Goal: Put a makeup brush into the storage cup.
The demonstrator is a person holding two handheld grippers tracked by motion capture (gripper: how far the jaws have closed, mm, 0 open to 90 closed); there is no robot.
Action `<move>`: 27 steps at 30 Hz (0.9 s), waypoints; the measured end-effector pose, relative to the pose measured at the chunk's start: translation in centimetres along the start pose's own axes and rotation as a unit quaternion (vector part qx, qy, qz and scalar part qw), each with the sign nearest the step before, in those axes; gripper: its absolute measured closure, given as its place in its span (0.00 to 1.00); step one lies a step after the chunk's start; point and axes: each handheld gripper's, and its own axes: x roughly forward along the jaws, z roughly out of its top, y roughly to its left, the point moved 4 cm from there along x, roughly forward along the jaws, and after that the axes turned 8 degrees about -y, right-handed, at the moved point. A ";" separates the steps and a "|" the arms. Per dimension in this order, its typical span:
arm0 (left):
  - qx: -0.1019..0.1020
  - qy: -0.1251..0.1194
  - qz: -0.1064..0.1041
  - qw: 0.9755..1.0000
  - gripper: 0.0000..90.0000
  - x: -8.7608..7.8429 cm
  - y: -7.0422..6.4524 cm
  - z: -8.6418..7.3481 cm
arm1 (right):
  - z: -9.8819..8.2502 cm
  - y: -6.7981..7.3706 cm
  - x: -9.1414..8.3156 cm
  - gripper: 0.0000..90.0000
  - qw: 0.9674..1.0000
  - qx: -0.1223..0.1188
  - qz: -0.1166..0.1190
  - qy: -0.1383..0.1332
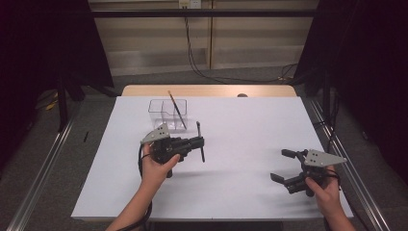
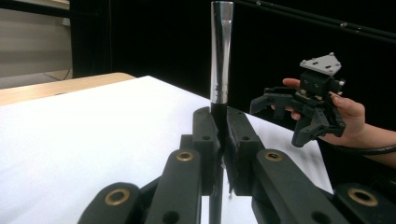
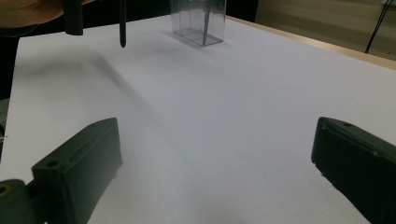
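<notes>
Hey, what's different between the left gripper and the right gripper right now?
The left gripper is shut on a dark brush with a silver ferrule; the right gripper has its jaws wide apart with nothing between them. The left gripper is near the clear organizer toward the table's far left; the right gripper is by the near right edge, away from it. Both are black, hand-held, and carry a grey three-cornered plate.

Glossy metal ferrule (image 2: 221,51) — clear plastic holder (image 1: 167,114) — matt table (image 1: 250,144).

The brush (image 2: 220,56) runs off the top edge, its tip cut from sight.
</notes>
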 end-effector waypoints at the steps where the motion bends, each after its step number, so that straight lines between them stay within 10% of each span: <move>1: -0.001 -0.001 0.002 1.000 0.93 -0.1 0.1 0.1 | 0.1 0.0 -0.1 0.01 1.000 0.000 0.000 -0.002; 27: 0.005 0.006 0.036 0.999 0.93 0.0 2.2 2.5 | 0.1 0.1 -0.2 0.01 1.000 -0.002 0.002 -0.003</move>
